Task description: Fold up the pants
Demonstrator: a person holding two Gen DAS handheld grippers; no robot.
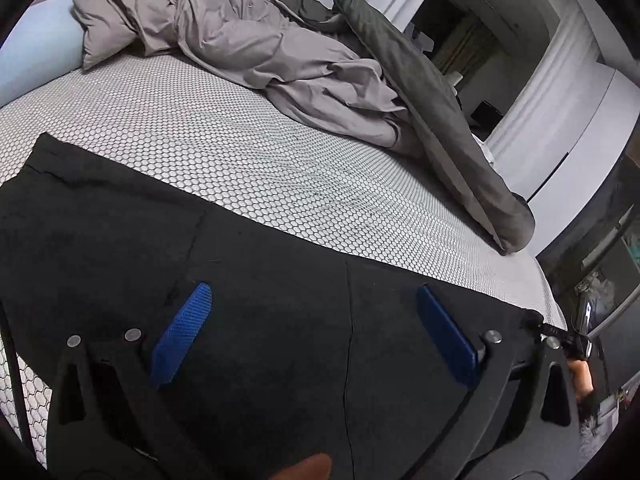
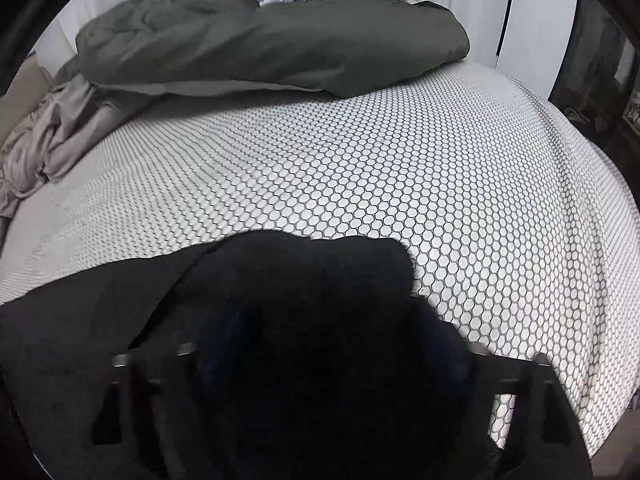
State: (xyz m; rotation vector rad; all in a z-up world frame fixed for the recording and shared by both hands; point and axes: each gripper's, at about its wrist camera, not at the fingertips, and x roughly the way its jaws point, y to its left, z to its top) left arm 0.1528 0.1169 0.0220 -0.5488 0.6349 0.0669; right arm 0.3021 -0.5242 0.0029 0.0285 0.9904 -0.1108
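Black pants [image 1: 240, 248] lie spread flat on the honeycomb-patterned bed sheet [image 1: 240, 140]. My left gripper [image 1: 314, 288] hovers just over them, open wide, and its blue pads [image 1: 182, 332] have nothing pinched between them. In the right wrist view a bunched hump of the same pants [image 2: 312, 276] rises over my right gripper [image 2: 340, 328] and covers its fingers. Those fingers are dark and blurred, so I cannot tell whether they press on the cloth. More of the pants lies flat to the left [image 2: 72, 328].
A crumpled taupe duvet [image 1: 260, 40] and a dark green cover [image 1: 440, 120] [image 2: 260, 40] are piled at the far side of the bed. A pale blue pillow [image 1: 36, 56] lies far left. The mattress edge [image 1: 552, 300] drops off at right. Bare sheet [image 2: 360, 160] stretches beyond the pants.
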